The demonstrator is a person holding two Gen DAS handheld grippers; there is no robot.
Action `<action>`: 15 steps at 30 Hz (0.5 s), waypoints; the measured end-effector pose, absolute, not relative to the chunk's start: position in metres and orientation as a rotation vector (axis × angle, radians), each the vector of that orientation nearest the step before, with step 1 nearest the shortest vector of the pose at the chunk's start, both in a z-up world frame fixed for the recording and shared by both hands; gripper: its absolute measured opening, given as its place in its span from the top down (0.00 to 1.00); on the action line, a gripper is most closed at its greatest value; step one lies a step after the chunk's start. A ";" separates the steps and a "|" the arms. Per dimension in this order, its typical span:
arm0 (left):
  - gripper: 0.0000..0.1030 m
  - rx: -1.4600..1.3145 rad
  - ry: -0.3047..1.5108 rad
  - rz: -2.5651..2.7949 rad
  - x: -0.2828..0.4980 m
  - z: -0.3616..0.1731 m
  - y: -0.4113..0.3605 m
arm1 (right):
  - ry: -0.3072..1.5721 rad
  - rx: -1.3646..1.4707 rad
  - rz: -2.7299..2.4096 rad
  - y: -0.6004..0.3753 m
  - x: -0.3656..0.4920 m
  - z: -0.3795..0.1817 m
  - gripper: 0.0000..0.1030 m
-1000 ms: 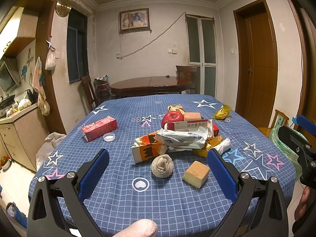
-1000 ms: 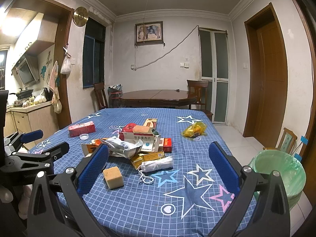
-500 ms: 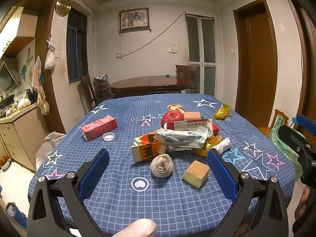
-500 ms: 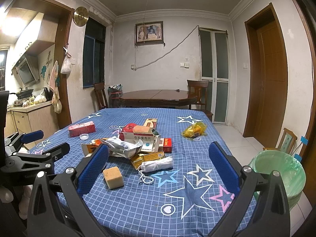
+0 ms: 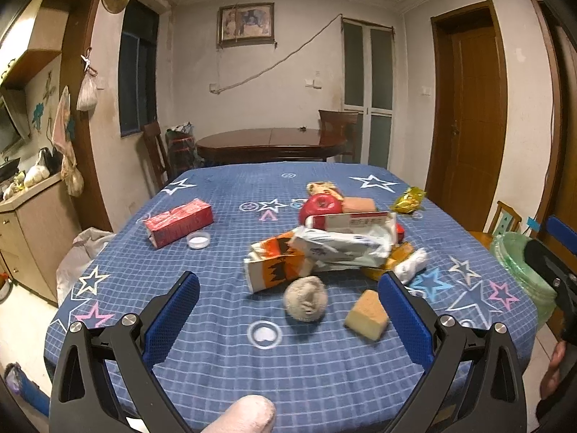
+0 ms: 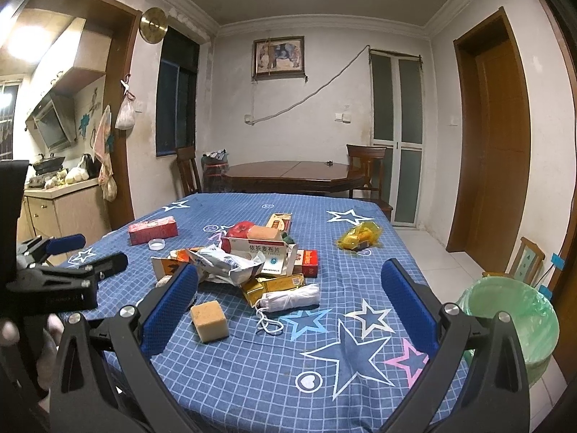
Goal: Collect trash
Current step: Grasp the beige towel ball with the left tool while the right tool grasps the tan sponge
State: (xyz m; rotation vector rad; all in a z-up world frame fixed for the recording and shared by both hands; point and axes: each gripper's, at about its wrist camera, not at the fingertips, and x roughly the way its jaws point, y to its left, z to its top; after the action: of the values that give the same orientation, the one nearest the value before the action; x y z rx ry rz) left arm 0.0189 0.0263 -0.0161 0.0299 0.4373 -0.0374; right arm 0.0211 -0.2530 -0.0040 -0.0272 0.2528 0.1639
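A heap of trash lies mid-table: an orange carton (image 5: pixel 276 269), a crumpled white wrapper (image 5: pixel 339 247), a medicine box (image 6: pixel 258 252), a red apple (image 5: pixel 319 205) and a folded white umbrella (image 6: pixel 290 297). Closer to me sit a beige crumpled ball (image 5: pixel 305 298) and a yellow sponge block (image 5: pixel 367 314) (image 6: pixel 210 321). My left gripper (image 5: pixel 288 319) is open above the near table edge, nothing between its fingers. My right gripper (image 6: pixel 288 299) is open too, held before the table's right half. A bin with a green liner (image 6: pixel 515 324) stands on the floor at the right.
A red carton (image 5: pixel 178 222) and a small white lid (image 5: pixel 198 241) lie at the left of the blue star tablecloth (image 5: pixel 216 324). A yellow wrapper (image 6: pixel 360 236) rests far right. A dark wooden table (image 6: pixel 292 171) with chairs stands behind, a door (image 6: pixel 501 166) to the right.
Almost nothing has moved; both grippers stay open and hover in the same places, with only a slight shift of the left view.
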 end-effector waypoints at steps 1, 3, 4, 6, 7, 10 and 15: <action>0.04 0.031 0.443 -0.034 0.022 -0.016 0.031 | 0.257 -0.029 0.171 -0.253 0.022 -0.005 0.05; 0.04 0.025 0.492 -0.050 0.032 -0.022 0.042 | 0.273 -0.033 0.191 -0.251 0.025 -0.007 0.05; 0.04 0.023 0.517 -0.057 0.038 -0.025 0.047 | 0.288 -0.031 0.210 -0.250 0.028 -0.009 0.05; 0.04 0.053 0.588 -0.078 0.052 -0.035 0.055 | 0.331 -0.038 0.267 -0.246 0.034 -0.015 0.05; 0.04 0.063 0.635 -0.114 0.060 -0.043 0.057 | 0.352 -0.053 0.299 -0.242 0.037 -0.018 0.05; 0.06 0.032 0.713 -0.191 0.078 -0.061 0.063 | 0.433 -0.079 0.418 -0.229 0.049 -0.031 0.05; 0.29 -0.007 0.821 -0.287 0.115 -0.084 0.063 | 0.621 -0.064 0.570 -0.210 0.082 -0.058 0.31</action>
State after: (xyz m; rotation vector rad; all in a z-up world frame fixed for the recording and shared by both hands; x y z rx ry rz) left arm 0.1146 0.0629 -0.0843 -0.0071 0.8214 -0.2870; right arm 0.0823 -0.2096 -0.0584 -0.0640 0.6214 0.5701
